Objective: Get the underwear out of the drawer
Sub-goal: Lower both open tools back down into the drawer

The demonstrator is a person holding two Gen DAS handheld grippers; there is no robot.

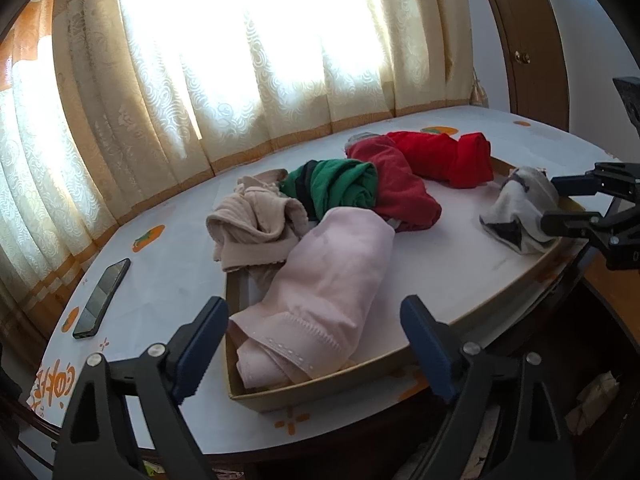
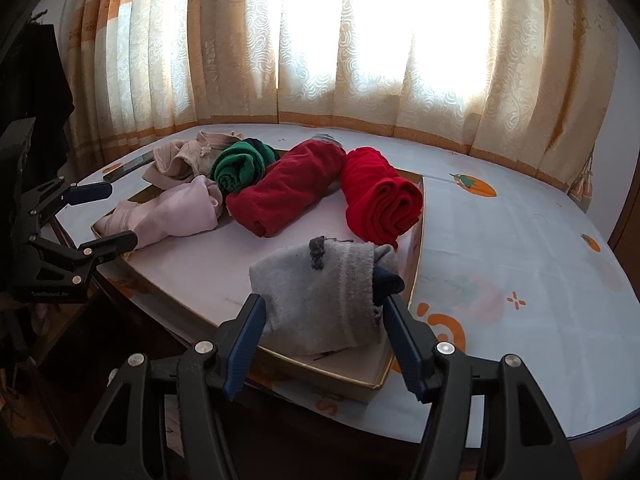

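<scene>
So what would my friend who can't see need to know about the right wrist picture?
The right gripper, open, points at a grey garment in a shallow cardboard drawer. Behind it lie red, green and pink rolls.

Both wrist cameras look down and forward toward the curtain [image 1: 248,80], close over the near edge of the shallow drawer [image 1: 320,390], the left view at its pink-garment corner, the right at its grey-garment corner, sharing the whole drawer [image 2: 372,384].

A: How many rolled clothes? 
B: Six: two red [image 2: 382,200] [image 2: 286,190], one green [image 2: 240,166], one pink [image 2: 172,212], one beige [image 2: 188,158], one grey [image 2: 324,300]. 
A: And boxes [image 2: 320,368]? 
B: One. One phone [image 1: 102,298] too.
</scene>
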